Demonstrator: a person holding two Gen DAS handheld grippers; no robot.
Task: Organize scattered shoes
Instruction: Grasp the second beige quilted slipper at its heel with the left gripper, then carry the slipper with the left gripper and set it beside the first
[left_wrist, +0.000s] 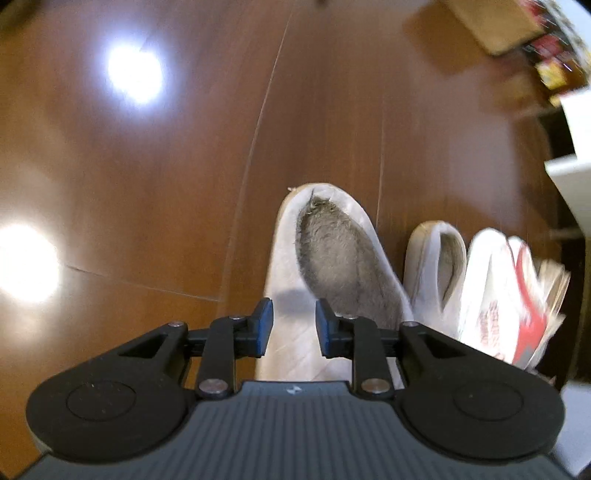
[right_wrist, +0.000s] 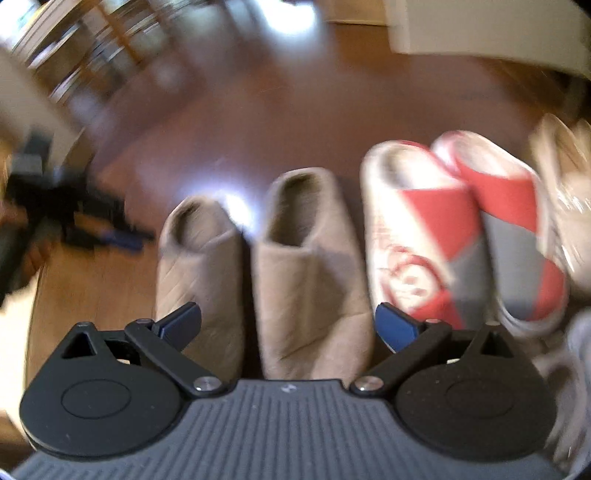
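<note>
The left gripper (left_wrist: 293, 328) hangs over the nearest beige slipper (left_wrist: 314, 266), its fingers (left_wrist: 264, 326) narrow with a gap, gripping nothing. The slipper's long axis runs straight away from them. It lies on the wooden floor (left_wrist: 147, 166) beside its mate (left_wrist: 436, 266) (red-and-white slippers (right_wrist: 406, 236) continue the row). The right gripper (right_wrist: 288, 325) stands wide, empty.

Warm indoor light. Two white glare blotches burn on the wooden floor (left_wrist: 147, 147) in my left view, which stays fairly sharp — only its far right edge smears. My right view is motion-blurred throughout — the slippers (right_wrist: 306, 266) look soft, and the fisheye bends the dark corners.
</note>
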